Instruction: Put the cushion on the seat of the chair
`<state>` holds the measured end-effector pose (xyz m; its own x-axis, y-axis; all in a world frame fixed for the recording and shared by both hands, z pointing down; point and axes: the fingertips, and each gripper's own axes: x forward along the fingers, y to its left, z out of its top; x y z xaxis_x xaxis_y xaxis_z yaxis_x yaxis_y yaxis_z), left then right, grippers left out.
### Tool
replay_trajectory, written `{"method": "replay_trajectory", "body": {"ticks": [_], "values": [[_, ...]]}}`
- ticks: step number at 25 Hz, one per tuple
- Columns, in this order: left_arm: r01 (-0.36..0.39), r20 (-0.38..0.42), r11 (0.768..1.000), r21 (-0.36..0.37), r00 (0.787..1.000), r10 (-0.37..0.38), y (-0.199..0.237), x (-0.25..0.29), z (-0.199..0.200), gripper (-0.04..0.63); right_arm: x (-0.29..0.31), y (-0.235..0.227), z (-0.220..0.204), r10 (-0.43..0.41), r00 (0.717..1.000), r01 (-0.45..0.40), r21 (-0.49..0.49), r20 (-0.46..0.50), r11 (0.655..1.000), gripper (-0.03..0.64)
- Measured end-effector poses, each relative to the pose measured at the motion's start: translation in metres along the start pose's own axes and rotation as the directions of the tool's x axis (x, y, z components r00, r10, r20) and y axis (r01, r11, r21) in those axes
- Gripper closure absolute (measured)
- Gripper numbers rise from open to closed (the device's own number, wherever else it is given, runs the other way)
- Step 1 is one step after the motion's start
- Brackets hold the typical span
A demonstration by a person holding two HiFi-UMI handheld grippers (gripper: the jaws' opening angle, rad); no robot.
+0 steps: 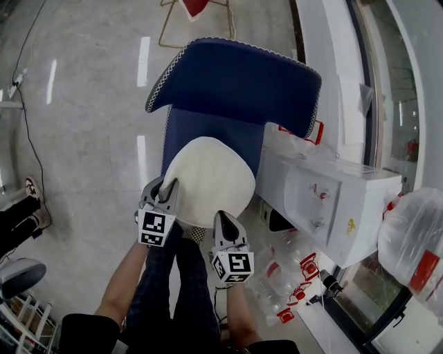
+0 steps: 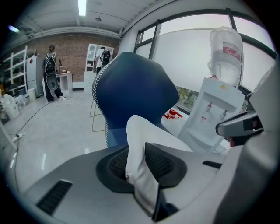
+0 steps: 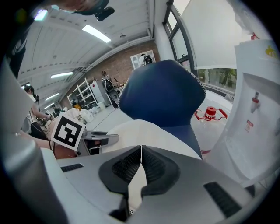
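Note:
A white rounded cushion [image 1: 208, 180] lies over the front of the blue chair's seat [image 1: 181, 130], below its dark blue backrest [image 1: 235, 76]. My left gripper [image 1: 168, 188] grips the cushion's near left edge, and the right gripper [image 1: 223, 220] its near right edge. In the left gripper view a thick fold of cushion [image 2: 144, 135] fills the gap between the pads of the left gripper [image 2: 138, 164], with the chair [image 2: 135, 87] behind. In the right gripper view the right gripper [image 3: 141, 164] pinches a thin edge of the cushion [image 3: 140, 131] before the chair [image 3: 162, 87].
A white water dispenser [image 1: 332, 193] stands close on the chair's right, with clear water bottles [image 1: 291, 276] on the floor before it and a plastic bag [image 1: 415, 242] further right. A gold-framed chair [image 1: 197, 14] stands behind. Someone's shoe [image 1: 34, 200] is at the left.

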<state>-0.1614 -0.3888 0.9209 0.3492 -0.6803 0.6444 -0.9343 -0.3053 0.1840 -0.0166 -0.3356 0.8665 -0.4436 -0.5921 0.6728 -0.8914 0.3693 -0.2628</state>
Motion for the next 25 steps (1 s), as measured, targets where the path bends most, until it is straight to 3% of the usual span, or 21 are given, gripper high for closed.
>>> {"method": "replay_trajectory", "body": {"ticks": [25], "values": [[-0.034,-0.053,0.998,-0.056,0.998,0.031,0.059,0.076,-0.074,0.491,0.101,-0.008,-0.06,0.044,0.997,-0.043,0.015,-0.064,0.999,0.588]]}}
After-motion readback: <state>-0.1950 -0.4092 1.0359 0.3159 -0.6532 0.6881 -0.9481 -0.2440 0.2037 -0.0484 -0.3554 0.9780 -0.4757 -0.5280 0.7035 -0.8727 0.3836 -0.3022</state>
